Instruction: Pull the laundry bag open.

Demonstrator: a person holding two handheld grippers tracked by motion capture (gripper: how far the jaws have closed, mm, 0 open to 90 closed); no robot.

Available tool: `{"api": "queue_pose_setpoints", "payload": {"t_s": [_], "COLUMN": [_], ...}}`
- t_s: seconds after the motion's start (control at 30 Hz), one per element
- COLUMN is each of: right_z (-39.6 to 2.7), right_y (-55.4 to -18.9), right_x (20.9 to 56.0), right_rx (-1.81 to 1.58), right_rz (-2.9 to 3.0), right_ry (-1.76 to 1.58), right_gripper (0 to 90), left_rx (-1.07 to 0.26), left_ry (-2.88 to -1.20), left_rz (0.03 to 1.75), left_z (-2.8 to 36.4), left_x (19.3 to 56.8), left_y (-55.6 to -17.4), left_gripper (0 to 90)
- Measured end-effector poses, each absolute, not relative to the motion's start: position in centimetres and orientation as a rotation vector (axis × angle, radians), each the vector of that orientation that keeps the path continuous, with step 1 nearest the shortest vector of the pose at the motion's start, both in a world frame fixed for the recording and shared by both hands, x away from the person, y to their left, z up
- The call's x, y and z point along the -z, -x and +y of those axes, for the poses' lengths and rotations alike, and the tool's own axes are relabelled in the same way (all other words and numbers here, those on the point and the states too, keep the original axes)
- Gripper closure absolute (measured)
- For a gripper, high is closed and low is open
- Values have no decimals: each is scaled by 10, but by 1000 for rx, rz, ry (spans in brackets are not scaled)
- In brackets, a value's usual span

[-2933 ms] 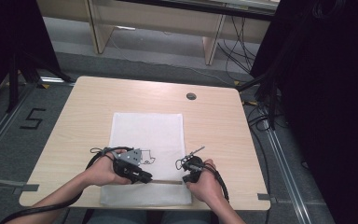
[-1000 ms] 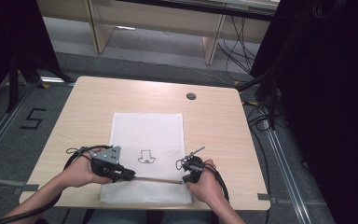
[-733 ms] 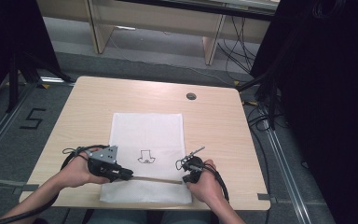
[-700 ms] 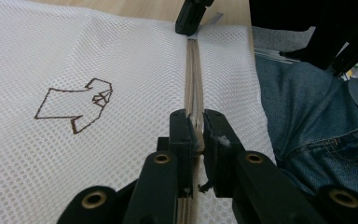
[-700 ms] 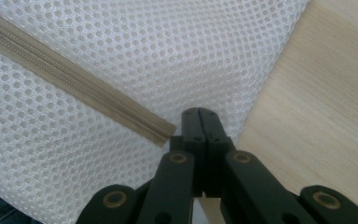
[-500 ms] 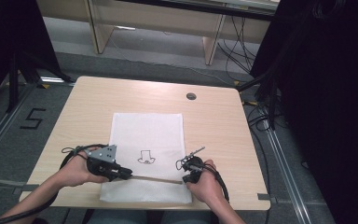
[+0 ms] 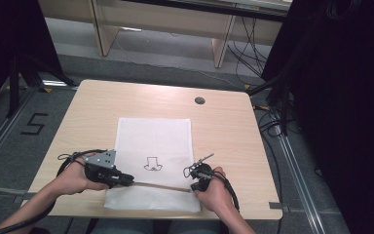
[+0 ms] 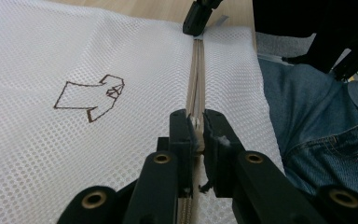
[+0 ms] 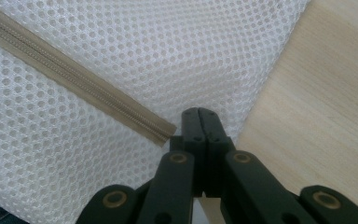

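Note:
A white mesh bag [image 7: 153, 139] lies flat on the wooden table [image 7: 224, 122], with a brown outline mark [image 7: 151, 164] printed on it. A beige zipper [image 7: 160, 185] runs across its near part. My left gripper [image 7: 129, 182] is shut on the zipper pull [image 8: 196, 125] near the bag's left side; the zipper [image 8: 196, 70] stretches away from its jaws. My right gripper [image 7: 193, 185] is shut on the bag's mesh [image 9: 135, 42] just beyond the end of the zipper [image 9: 74, 77], by the bag's right edge. In the left gripper view the right gripper [image 8: 198, 16] shows at the zipper's far end.
A round cable hole [image 7: 199, 100] sits in the table's far right part. Bare wood [image 9: 317, 93] lies right of the bag. The person's jeans [image 8: 307, 116] are at the near table edge. Cables and dark equipment stand on the floor at right.
My left gripper has slid leftward along the zipper, from near the bag's middle to its left side. The right gripper has stayed put.

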State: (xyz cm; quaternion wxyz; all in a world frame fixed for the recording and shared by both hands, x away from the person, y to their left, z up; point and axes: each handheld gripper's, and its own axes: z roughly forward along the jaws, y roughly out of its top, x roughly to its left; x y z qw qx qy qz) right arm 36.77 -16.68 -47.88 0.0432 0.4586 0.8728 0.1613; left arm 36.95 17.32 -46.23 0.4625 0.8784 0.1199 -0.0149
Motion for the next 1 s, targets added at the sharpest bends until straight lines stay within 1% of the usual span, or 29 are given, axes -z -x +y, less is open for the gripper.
{"api": "queue_pose_setpoints", "payload": {"t_s": [0.43, 0.5, 0.67, 0.77, 1.0], "right_z": [-168, -168, -169, -168, -168], "right_y": [-368, -368, -370, -369, -369], "right_x": [479, 479, 481, 479, 479], "right_rx": [-507, -507, -497, -507, -508], "right_rz": [2674, 2674, 2674, 2676, 2673], "right_ry": [-1391, -1393, -1348, -1381, -1417], "right_gripper": [900, 900, 900, 900, 900], "left_rx": [37, 26, 36, 32, 54], "left_ry": [-2146, -2166, -2134, -2138, -2133], "left_rz": [303, 291, 324, 304, 318], "left_z": [179, 182, 188, 188, 188], "left_x": [460, 460, 458, 458, 459], "left_y": [-369, -370, -370, -371, -369], "left_gripper": [821, 821, 821, 821, 821]}}
